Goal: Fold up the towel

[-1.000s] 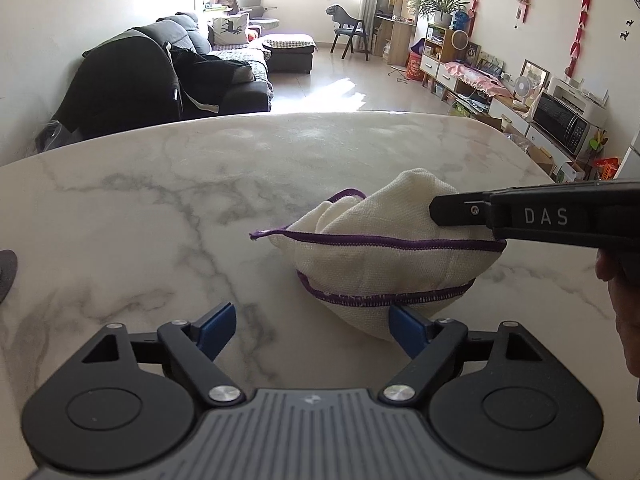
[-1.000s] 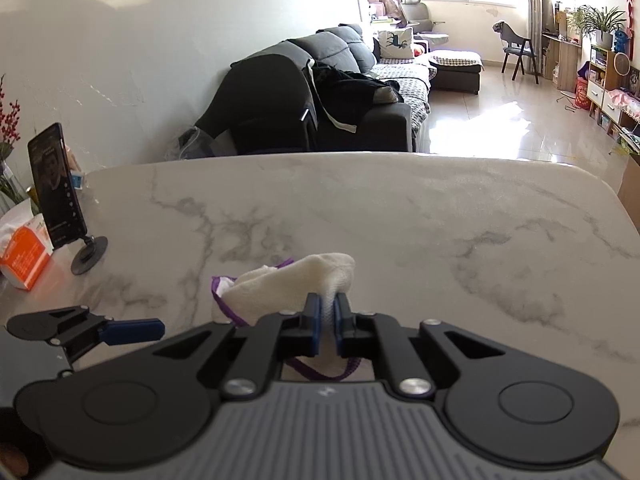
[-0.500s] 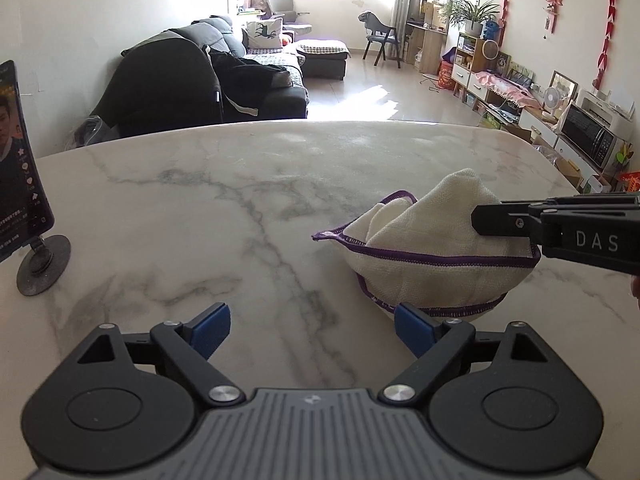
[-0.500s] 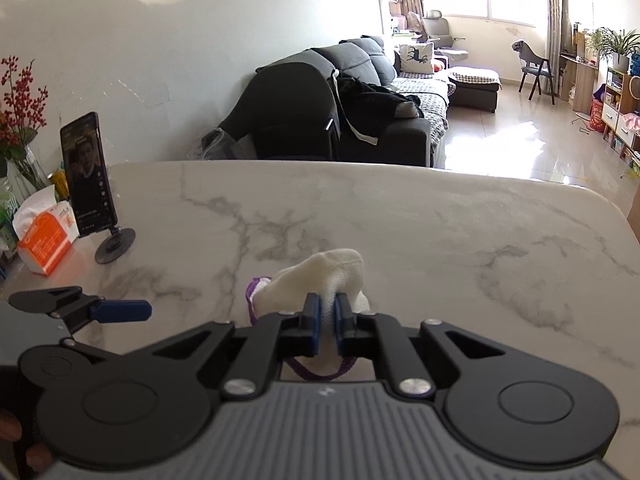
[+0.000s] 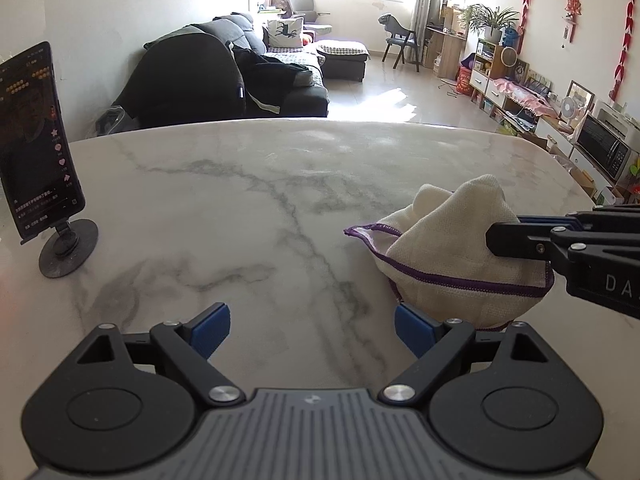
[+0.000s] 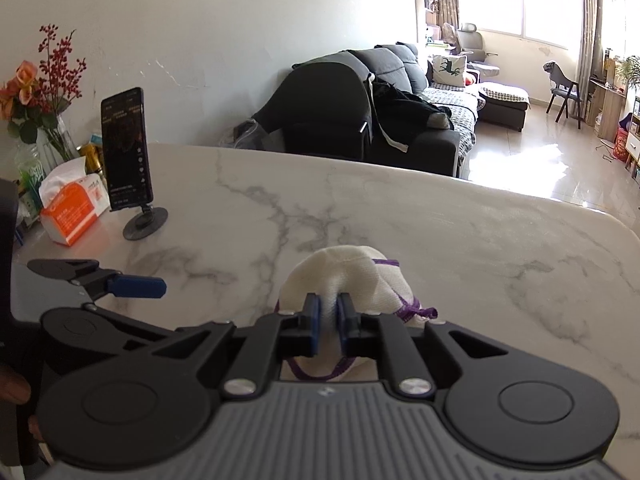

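A cream towel with purple hem [image 5: 452, 256] lies bunched on the marble table [image 5: 240, 208], right of centre in the left wrist view. My right gripper [image 6: 328, 316] is shut on the towel [image 6: 348, 276], pinching a fold between its blue pads; it reaches in from the right in the left wrist view [image 5: 496, 236]. My left gripper [image 5: 312, 328] is open and empty, low over the table just left of the towel, its right pad close to the towel's near edge. It shows at the left in the right wrist view [image 6: 136, 286].
A phone on a round stand [image 5: 40, 160] stands at the table's left; it shows in the right wrist view [image 6: 128, 152] next to an orange tissue box [image 6: 72, 212] and a vase of flowers [image 6: 36, 92]. A sofa [image 5: 224, 72] lies beyond the far edge.
The right gripper has carried the bunched towel to the right in the left wrist view. Both views have swung so the phone stand sits further in. The left gripper stays open.
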Motion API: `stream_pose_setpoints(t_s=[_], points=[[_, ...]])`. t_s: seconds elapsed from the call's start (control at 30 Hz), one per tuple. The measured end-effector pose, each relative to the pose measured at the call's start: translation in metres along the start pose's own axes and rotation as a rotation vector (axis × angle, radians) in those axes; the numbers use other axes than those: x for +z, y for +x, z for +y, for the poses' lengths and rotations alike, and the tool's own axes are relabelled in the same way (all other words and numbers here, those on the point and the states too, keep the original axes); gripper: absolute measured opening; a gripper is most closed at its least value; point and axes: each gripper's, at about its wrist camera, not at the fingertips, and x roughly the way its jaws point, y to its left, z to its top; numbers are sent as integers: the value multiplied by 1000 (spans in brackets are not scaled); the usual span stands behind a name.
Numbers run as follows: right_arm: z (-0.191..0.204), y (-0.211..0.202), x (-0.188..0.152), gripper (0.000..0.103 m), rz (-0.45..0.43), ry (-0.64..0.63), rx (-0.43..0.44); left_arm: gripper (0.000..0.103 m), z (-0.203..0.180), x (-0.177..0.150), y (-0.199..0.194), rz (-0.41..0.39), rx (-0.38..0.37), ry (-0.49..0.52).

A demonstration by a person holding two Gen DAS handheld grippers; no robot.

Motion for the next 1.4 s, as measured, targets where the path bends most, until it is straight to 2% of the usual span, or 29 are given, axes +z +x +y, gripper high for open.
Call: stream_pose_setpoints(t_s=[0.67, 0.83, 0.9, 1.1, 1.4], points=[[11, 15, -8, 17, 77, -55, 108, 90, 15, -3, -4, -7, 38, -23], [13, 19, -11, 24, 100, -64, 135, 90, 17, -4, -7, -15, 43, -29], [13, 18, -11, 34, 101, -65, 138, 90, 18, -5, -7, -16, 48, -34], [12, 12, -8, 51, 81, -59, 118, 90, 19, -6, -6, -11, 60, -40], [10, 2, -5, 60, 50, -52, 87, 90, 20, -2, -7, -19, 69, -32]])
